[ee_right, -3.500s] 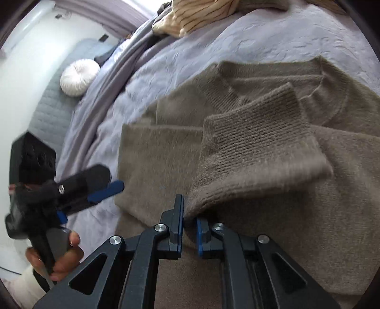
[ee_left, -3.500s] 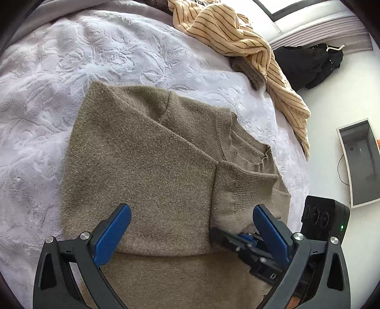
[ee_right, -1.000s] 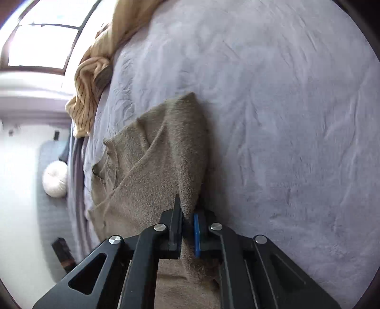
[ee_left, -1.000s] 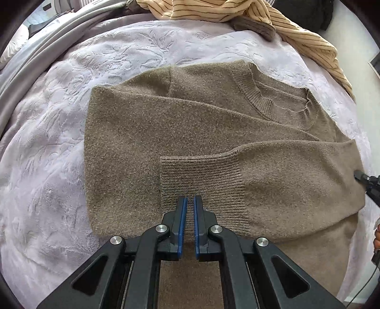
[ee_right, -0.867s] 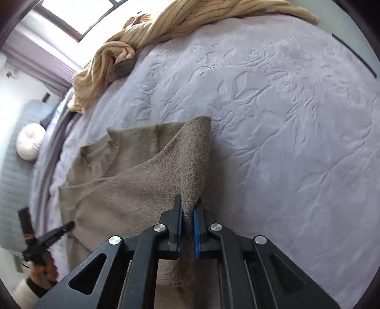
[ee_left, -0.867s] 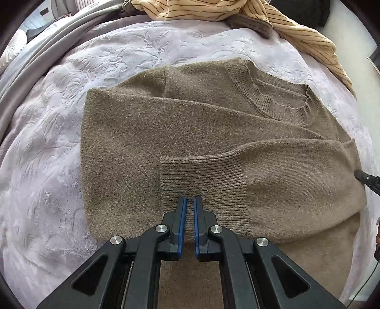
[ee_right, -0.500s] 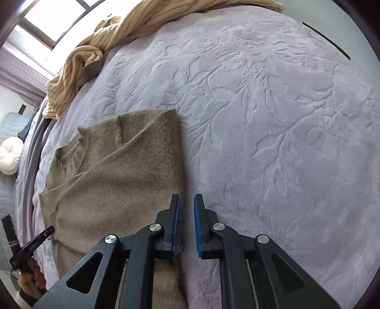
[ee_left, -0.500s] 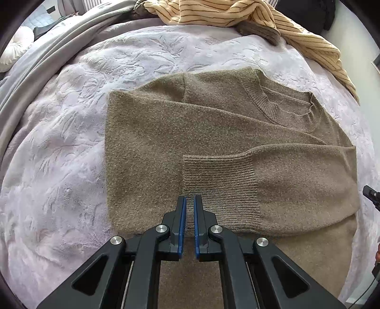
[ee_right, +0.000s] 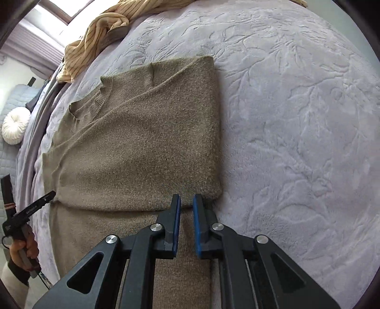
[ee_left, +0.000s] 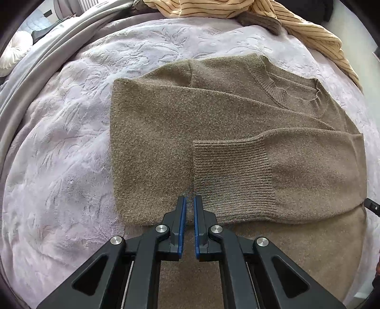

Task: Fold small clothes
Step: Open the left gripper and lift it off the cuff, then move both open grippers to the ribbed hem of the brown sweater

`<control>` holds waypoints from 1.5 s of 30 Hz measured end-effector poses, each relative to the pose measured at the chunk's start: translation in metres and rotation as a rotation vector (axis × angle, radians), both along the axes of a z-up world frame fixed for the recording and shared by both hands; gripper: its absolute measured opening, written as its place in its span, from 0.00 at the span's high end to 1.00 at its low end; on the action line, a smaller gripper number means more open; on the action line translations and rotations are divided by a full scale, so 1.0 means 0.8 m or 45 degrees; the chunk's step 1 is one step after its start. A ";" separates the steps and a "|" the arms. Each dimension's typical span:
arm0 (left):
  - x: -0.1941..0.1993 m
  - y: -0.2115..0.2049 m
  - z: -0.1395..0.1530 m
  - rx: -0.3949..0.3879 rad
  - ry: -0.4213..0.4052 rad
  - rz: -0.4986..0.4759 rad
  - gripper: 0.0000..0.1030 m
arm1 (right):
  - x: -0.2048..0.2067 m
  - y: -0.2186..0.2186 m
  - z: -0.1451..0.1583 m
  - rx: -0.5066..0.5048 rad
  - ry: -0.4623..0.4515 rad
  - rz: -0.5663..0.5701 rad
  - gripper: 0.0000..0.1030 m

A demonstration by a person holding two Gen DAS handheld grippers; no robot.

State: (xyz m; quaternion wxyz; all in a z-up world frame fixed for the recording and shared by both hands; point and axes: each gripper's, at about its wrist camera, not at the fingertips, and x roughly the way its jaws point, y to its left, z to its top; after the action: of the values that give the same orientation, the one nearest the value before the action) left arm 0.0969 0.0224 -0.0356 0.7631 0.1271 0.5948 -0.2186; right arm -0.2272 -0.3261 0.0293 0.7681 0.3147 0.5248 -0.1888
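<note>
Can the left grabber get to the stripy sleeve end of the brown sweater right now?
Probably yes. The left grabber hangs shut just above the ribbed cuff, which lies flat on top of the folded sweater with nothing covering it. Its jaws would need to open first.

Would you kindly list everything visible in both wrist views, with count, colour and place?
sweater: one, olive brown, flat on the bed, both sleeves folded across its front.
bedspread: one, pale lilac with an embossed leaf pattern, under the sweater.
striped garment: one, yellow with dark stripes, bunched at the bed's far edge.
round cushion: one, white, beyond the bed.
left gripper: black with blue pads, shut, empty, over the sleeve cuff.
right gripper: black with blue pads, slightly open, empty, at the sweater's folded edge.
hand: one, holding the left gripper's handle.
</note>
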 end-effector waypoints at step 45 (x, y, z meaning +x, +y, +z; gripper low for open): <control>-0.080 -0.003 0.031 0.090 -0.015 0.089 0.01 | 0.018 0.058 0.032 0.083 -0.057 0.083 0.25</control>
State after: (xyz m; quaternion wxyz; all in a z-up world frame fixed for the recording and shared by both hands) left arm 0.0332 0.0202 -0.0107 0.7687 0.1345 0.6018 -0.1699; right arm -0.2131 -0.2794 0.0547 0.7747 0.3264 0.5234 -0.1394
